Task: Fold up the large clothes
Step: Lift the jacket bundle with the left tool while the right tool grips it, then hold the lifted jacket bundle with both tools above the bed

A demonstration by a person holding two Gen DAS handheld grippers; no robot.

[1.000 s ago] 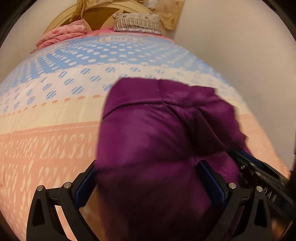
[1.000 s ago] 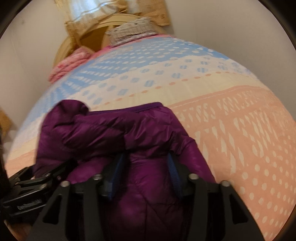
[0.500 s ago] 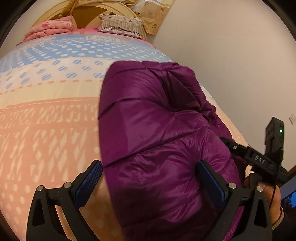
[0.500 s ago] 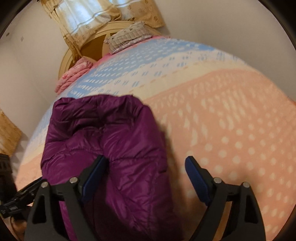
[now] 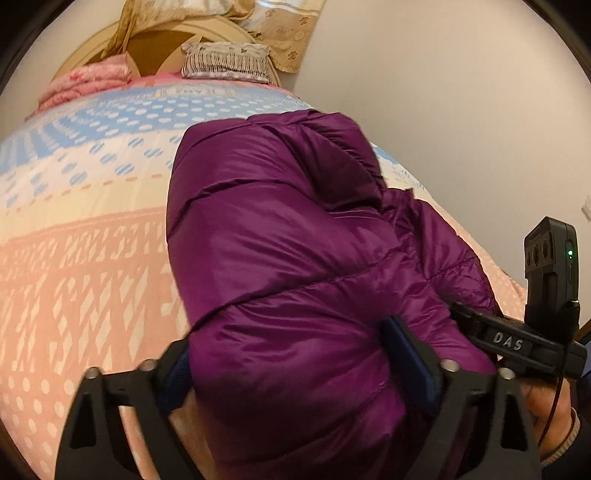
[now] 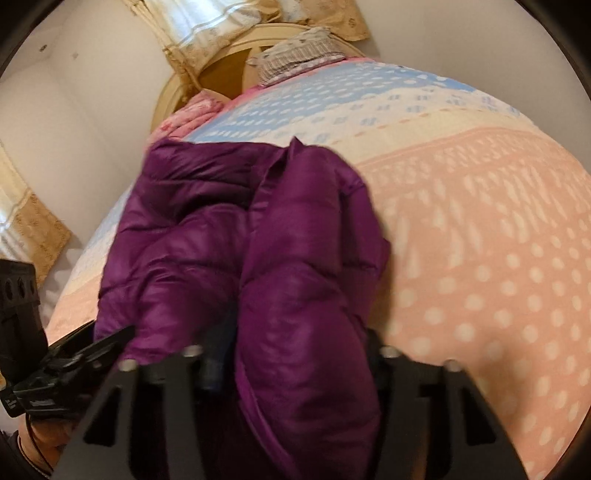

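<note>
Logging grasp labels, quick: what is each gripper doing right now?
Left gripper: closed on the purple puffer jacket.
Right gripper: closed on the same jacket.

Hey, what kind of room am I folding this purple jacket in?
Most likely a bedroom: the purple jacket lies on a bed with a patterned quilt, a rounded headboard with pillows against it, and curtains behind.

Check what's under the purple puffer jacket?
The purple puffer jacket lies on the pink-and-blue patterned bedspread, bunched between both grippers' fingers. Anything beneath its folds is covered.
</note>
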